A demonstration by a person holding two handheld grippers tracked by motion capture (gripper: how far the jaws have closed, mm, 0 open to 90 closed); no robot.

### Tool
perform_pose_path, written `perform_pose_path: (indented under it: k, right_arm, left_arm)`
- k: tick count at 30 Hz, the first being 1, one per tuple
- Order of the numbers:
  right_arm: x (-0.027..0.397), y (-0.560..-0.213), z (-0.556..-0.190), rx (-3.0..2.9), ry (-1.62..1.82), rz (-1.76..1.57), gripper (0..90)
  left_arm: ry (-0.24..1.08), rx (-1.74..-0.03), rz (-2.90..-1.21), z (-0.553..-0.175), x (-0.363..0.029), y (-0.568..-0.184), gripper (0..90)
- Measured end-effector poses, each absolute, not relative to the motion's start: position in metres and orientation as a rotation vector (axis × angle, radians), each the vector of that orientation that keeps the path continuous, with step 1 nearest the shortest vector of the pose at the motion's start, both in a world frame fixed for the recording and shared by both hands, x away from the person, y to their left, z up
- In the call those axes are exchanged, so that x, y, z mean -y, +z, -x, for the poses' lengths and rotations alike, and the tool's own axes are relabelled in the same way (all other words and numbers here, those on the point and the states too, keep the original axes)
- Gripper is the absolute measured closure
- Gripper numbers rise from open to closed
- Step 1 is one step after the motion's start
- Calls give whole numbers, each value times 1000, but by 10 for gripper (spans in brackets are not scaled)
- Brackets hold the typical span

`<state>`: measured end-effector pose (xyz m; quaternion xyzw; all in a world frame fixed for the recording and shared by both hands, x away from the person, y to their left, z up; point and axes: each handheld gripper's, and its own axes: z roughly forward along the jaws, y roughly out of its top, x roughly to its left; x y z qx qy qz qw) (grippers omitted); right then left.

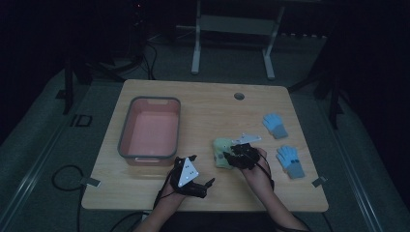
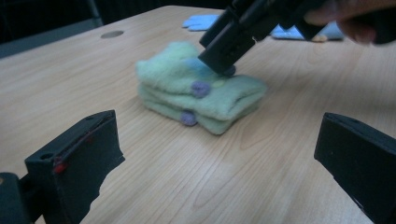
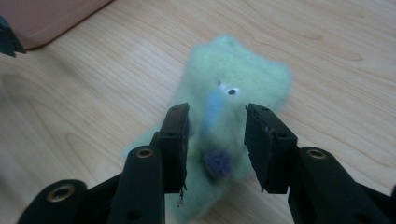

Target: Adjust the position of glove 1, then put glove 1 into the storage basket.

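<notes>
My right claw (image 3: 215, 140) stands apart over the folded fuzzy green socks with purple dots (image 3: 233, 93), pads clear of them. My left claw (image 2: 215, 158) gapes empty, the socks ahead on the wooden desk (image 2: 70, 84).

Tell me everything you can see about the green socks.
The green socks are a fuzzy, pale mint pair with purple dots and a blue patch, looking like soft fleece. They lie folded and stacked flat on the wooden table, right of the pink bin and left of the blue gloves. The right gripper hangs just over them, its jaws parted with a gap to either side of the top sock; whether a tip touches the fabric is unclear.
</notes>
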<state>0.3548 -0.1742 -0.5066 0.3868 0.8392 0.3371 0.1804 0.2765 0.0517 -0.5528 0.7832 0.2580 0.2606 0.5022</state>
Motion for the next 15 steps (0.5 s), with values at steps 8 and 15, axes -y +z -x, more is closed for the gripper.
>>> perform_pose_path:
  k: [8, 15]
  right_arm:
    - [202, -493, -359, -2406, 1028, -968, 541]
    - [215, -483, -374, -2429, 1064, -916, 529]
  left_arm:
    - [490, -665, -1911, -277, -52, -538, 1]
    - [426, -603, -1956, -288, -44, -536, 1]
